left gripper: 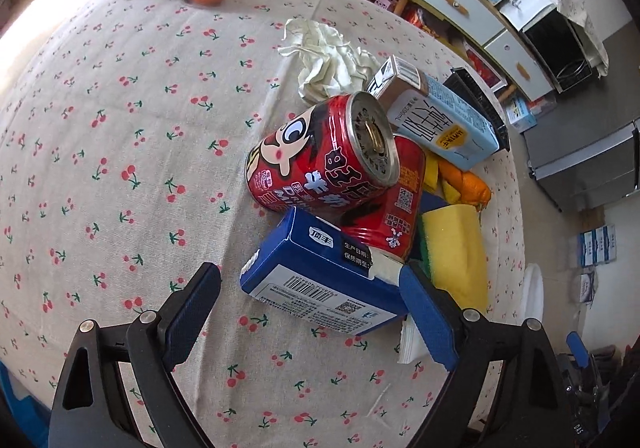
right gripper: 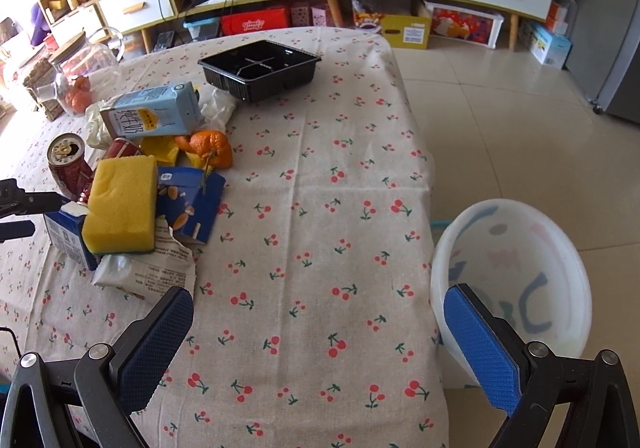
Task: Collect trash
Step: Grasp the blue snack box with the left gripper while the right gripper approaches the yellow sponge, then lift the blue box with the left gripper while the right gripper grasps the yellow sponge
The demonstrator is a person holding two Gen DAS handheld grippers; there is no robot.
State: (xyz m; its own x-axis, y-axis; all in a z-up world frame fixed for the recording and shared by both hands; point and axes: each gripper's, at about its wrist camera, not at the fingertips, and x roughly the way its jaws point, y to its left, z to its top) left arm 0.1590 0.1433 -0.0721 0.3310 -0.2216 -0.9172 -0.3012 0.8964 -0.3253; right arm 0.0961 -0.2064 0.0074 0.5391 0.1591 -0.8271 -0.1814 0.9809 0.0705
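Left tool (left gripper: pixel 316 312) wide open over the cherry-print surface (left gripper: pixel 120 168), fingers either side of the blue carton (left gripper: pixel 320 280) but nothing gripped; right finger pad looks right at the carton's corner, can't tell if touching.

Trash pile all bunched round that blue carton: red can (left gripper: pixel 320 156) lying on its side just behind it, opened top facing the camera, w/ a second red can (left gripper: pixel 388 208) under and beside it. Yellow sponge (left gripper: pixel 456 248) to the right of the carton. Light-blue milk carton (left gripper: pixel 440 116) tipped over behind the cans, crumpled tissue (left gripper: pixel 328 60) further back. Orange peel (left gripper: pixel 464 184) between milk carton and sponge.

Right tool (right gripper: pixel 316 344) also spread open, holding nothing, hovering above bare cloth right of the pile. From here: sponge (right gripper: pixel 120 204) sits atop the blue carton (right gripper: pixel 64 240), torn blue snack bag (right gripper: pixel 192 204) next to it, a crumpled printed wrapper (right gripper: pixel 152 272) in front, peel (right gripper: pixel 212 148) behind. Black plastic tray (right gripper: pixel 260 68) well apart from the carton, towards the far edge of the surface. White bin (right gripper: pixel 512 272) on the floor, just off the surface's right edge, beside the right finger.
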